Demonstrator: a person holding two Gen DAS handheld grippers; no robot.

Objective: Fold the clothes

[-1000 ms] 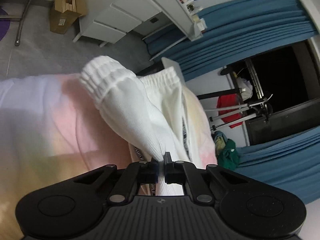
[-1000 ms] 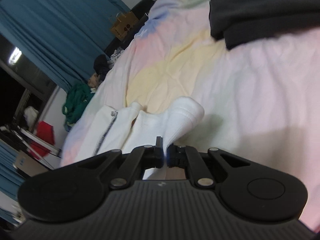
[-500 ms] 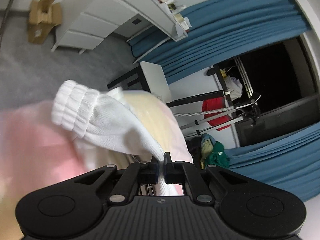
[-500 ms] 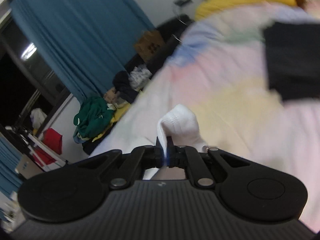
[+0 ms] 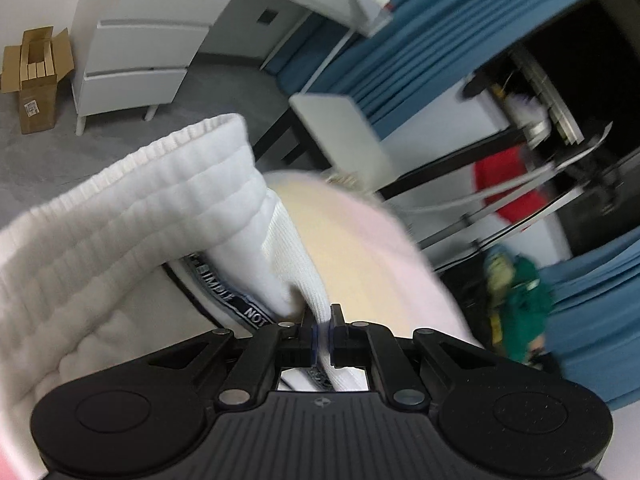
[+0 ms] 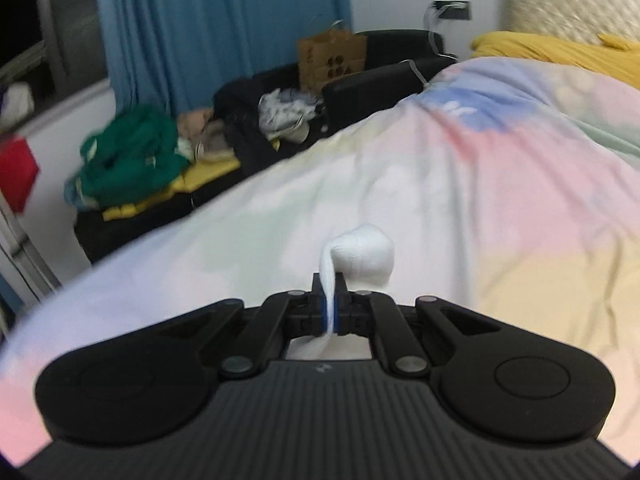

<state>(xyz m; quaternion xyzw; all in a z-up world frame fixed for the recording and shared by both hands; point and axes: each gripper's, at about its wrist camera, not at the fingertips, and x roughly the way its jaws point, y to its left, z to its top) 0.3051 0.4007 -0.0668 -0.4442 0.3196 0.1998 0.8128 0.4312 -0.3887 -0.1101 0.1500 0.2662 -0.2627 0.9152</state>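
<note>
The white ribbed-knit garment with an elastic cuff and a black-and-white lettered band [image 5: 132, 216] hangs lifted above the bed, caught at two places. The left claw [image 5: 322, 330] has its fingers pressed together on a thin fold of the knit; from that pinch the cloth rises up and to the left of the claw, where the wide ribbed cuff fills that side of the view, and the lettered band runs just left of the fingertips. The right claw [image 6: 329, 312] is likewise clamped on a narrow strip of the same white cloth [image 6: 360, 254], which bunches into a small rounded lump just ahead and slightly right of its tips.

Under and beyond both claws lies the pastel quilt in pink, yellow, white and blue patches [image 6: 500, 184] covering the bed. Far ahead and right of the right claw is a mustard-yellow blanket [image 6: 560, 50]; ahead and left, a green heap of clothes [image 6: 128, 156] on a dark low couch [image 6: 384, 68], with a brown paper bag [image 6: 332, 58] and blue curtains [image 6: 216, 20] behind. Up and left of the left claw stand a white drawer unit [image 5: 144, 52] and an open cardboard box [image 5: 36, 80] on grey floor.
</note>
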